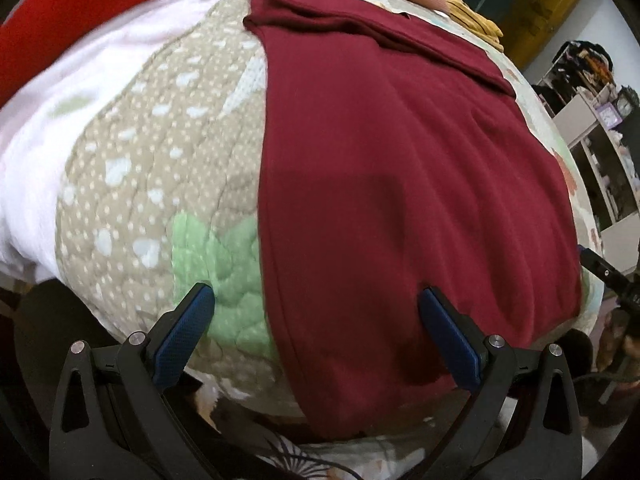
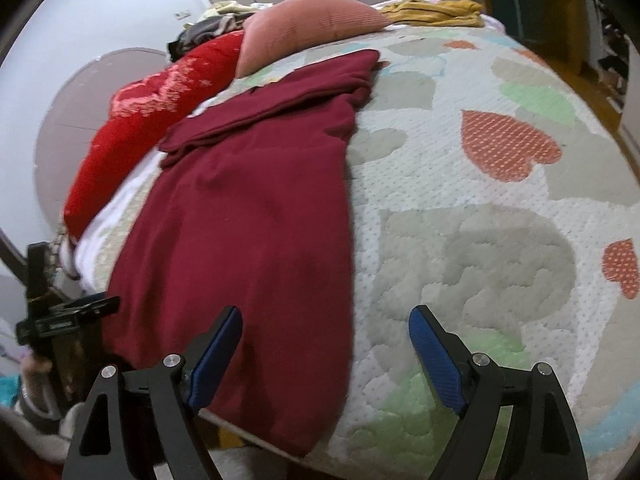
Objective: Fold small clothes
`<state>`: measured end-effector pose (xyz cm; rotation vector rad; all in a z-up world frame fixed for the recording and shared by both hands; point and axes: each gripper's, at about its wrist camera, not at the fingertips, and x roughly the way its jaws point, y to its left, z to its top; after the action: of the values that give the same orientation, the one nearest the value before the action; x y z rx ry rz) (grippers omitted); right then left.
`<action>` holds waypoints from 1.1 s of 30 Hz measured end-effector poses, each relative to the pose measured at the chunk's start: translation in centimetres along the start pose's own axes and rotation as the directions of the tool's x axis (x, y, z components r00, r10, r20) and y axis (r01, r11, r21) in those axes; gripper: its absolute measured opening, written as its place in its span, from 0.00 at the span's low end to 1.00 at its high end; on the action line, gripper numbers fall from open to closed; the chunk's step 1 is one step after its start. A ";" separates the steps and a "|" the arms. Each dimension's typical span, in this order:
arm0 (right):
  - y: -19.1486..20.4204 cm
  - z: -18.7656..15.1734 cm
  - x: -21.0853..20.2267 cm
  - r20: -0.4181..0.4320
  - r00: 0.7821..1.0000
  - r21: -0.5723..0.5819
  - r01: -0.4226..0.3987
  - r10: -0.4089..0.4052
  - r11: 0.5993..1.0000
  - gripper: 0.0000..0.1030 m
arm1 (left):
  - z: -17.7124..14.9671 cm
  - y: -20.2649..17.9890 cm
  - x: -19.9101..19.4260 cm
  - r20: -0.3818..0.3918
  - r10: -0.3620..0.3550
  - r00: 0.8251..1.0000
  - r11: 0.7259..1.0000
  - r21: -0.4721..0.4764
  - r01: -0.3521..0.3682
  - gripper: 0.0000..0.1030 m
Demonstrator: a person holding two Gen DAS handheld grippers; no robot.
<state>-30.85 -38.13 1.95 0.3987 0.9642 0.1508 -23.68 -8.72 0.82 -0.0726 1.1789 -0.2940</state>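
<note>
A maroon garment point(image 1: 400, 184) lies flat on the quilted bed, its far sleeve folded across the top; its near hem hangs slightly over the bed's edge. It also shows in the right wrist view point(image 2: 256, 216). My left gripper point(image 1: 316, 296) is open and empty, just above the garment's near left corner, its right finger over the cloth. My right gripper point(image 2: 326, 320) is open and empty above the garment's near right edge. The left gripper's body shows at the left edge of the right wrist view point(image 2: 64, 320).
The quilt point(image 2: 480, 184) has heart patches. A bright red cloth point(image 2: 152, 120), a pink pillow point(image 2: 312, 20) and a mustard garment point(image 2: 436, 12) lie at the far side. A white cloth point(image 1: 80, 100) lies left of the garment. Shelves point(image 1: 600, 140) stand at the right.
</note>
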 end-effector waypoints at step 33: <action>1.9 -2.5 1.7 -0.017 0.942 -0.046 -0.336 0.336 0.941 0.52 | -1.9 1.6 -0.7 -0.023 -0.110 0.994 0.992 -0.063 0.108 0.99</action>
<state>-31.83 -35.25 0.09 0.5173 0.8936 0.4863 -25.33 -6.77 0.42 -0.1882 1.2129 -0.3556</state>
